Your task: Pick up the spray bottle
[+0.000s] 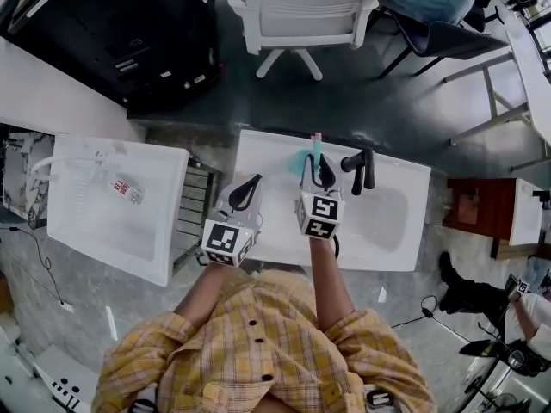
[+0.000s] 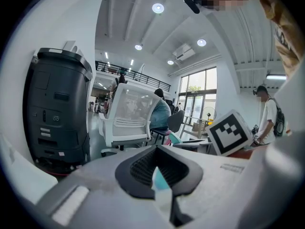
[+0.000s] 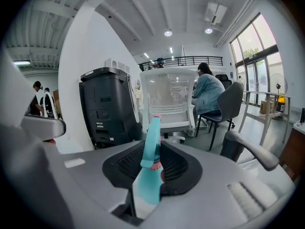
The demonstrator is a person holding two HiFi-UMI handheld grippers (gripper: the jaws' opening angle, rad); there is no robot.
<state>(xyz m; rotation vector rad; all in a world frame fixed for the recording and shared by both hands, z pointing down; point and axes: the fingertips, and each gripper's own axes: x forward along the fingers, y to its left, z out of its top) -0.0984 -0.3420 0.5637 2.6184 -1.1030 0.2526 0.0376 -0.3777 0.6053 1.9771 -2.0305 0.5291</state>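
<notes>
Standing at the back of the white sink [image 1: 396,218], just beside the black tap [image 1: 362,169]: one spray bottle [image 3: 151,163], smooth teal plastic, slim tapering neck, pink collar. The right gripper [image 1: 324,167] has its ribbed black pads [image 3: 183,168] clamped on the bottle's neck, seemingly for a straight lift. The left gripper [image 1: 247,189], with a matching grey shell, is drawn shut on nothing and held nearby over the rim, apparently in reserve.
</notes>
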